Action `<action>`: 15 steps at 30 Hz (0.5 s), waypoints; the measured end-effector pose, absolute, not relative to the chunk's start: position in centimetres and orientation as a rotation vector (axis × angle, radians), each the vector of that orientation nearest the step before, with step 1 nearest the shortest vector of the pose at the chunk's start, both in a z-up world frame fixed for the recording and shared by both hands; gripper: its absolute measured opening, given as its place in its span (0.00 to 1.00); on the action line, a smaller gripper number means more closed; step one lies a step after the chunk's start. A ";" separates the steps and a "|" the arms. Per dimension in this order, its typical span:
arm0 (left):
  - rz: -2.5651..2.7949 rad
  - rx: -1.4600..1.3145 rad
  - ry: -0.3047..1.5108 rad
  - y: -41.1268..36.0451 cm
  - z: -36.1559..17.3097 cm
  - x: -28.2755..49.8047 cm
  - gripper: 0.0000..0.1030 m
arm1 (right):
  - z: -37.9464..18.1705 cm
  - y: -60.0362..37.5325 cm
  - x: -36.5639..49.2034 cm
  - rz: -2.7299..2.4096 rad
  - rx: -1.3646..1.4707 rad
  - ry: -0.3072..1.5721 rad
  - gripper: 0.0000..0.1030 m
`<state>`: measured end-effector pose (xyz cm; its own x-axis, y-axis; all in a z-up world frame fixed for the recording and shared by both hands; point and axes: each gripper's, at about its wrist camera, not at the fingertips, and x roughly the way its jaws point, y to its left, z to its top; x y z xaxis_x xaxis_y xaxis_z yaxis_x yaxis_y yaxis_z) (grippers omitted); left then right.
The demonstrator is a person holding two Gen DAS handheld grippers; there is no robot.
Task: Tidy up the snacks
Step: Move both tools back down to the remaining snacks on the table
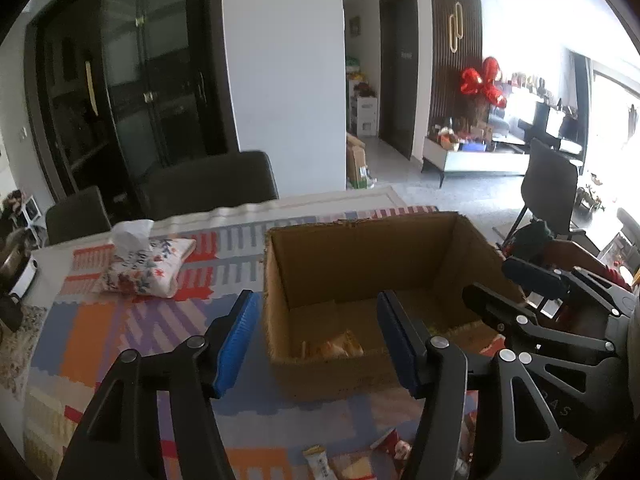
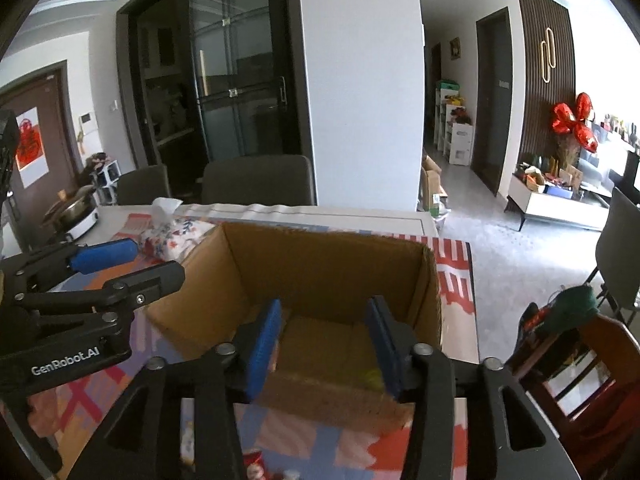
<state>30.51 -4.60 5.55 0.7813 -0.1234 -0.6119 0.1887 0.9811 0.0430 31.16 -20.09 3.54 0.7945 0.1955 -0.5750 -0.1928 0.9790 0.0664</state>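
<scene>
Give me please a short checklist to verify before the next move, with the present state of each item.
1. Left gripper holds nothing: ok, the jaws stand apart with only air between them.
2. Right gripper holds nothing: ok, open above the box.
3. Cardboard box upright with its top open: ok.
4. Snack packet lies inside the box: ok, on the floor near the front wall.
5. Loose snacks remain on the patterned mat in front of the box: not ok, still to be put away.
6. Grippers clear of each other: cannot tell; they are close side by side.
</scene>
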 end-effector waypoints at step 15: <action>-0.171 0.091 0.587 -1.6 5.4 20.4 0.74 | 3.5 -17.6 21.9 0.318 -0.057 0.577 0.55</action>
